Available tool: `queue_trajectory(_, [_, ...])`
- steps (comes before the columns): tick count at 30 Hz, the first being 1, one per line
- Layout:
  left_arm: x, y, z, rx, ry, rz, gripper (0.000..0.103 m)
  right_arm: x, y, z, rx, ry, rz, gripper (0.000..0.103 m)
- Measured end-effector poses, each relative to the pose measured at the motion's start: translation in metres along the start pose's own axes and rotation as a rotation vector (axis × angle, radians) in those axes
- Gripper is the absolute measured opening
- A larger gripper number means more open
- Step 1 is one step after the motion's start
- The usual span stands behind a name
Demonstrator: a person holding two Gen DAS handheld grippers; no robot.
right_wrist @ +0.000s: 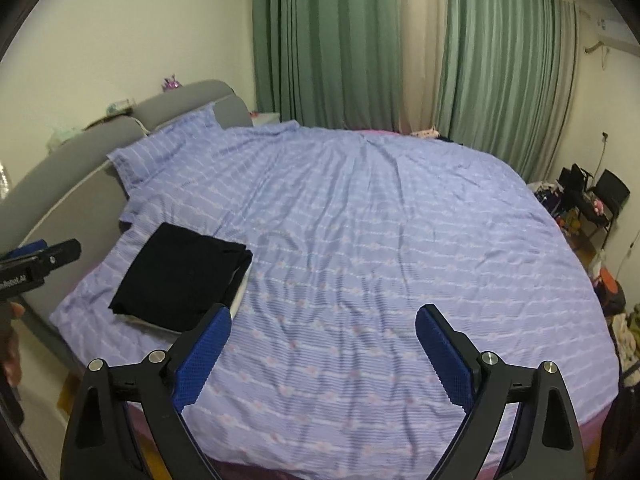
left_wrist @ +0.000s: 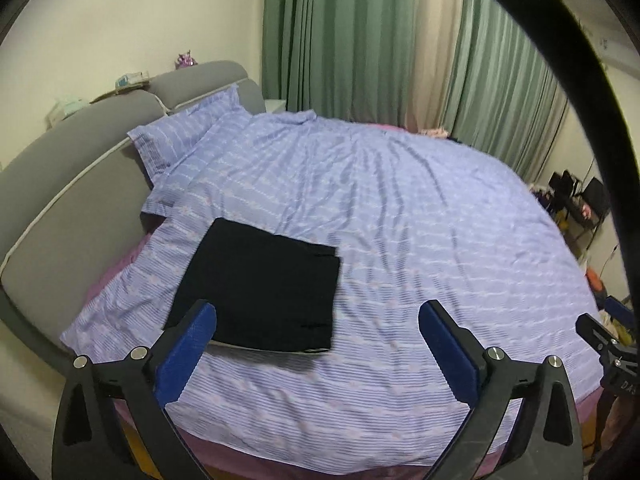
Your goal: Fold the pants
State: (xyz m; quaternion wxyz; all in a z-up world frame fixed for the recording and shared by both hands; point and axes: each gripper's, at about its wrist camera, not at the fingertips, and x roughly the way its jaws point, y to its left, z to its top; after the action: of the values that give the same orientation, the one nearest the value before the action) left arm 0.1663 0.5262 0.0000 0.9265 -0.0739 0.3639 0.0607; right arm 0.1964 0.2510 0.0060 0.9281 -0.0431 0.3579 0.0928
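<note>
Both my left gripper [left_wrist: 316, 324] and right gripper [right_wrist: 323, 330] hang spread and empty above the bed [left_wrist: 400, 208], so a careless dip could snag the folded pants [left_wrist: 260, 284].

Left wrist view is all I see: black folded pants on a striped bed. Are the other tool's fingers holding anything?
Observer: No, the right gripper's fingers stand apart, only bedspread beyond them.
Operator: What about the pants' right edge?
Observer: The pants show stacked folds there, with a pale layer underneath.
Operator: Who holds my tool?
Observer: A hand shows below the left gripper, at the picture's left edge.
</note>
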Motion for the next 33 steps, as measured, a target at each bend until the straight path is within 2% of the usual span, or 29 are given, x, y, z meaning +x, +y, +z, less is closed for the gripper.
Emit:
queue_trajectory(9, [-0.046, -0.091, -0.017, 0.167, -0.084, -0.042, 0.103, -0.054, -0.059, -0.015, 0.063, -0.059, -0.037, 0.094])
queue_trajectory(18, [-0.065, -0.146, -0.022, 0.282, -0.149, -0.116, 0.103, -0.09, -0.093, -0.027, 0.119, -0.1, -0.113, 0.094])
queue_trajectory(22, [-0.071, -0.171, -0.026, 0.282, -0.142, -0.155, 0.103, -0.102, -0.112, -0.035, 0.159, -0.101, -0.134, 0.094])
queue_trajectory(27, [-0.081, -0.209, -0.032, 0.259, -0.143, -0.198, 0.103, -0.118, -0.143, -0.041, 0.15, -0.111, -0.147, 0.094])
queue_trajectory(33, [-0.094, -0.255, -0.043, 0.207, -0.148, -0.2, 0.103, -0.137, -0.195, -0.046, 0.147, -0.124, -0.123, 0.094])
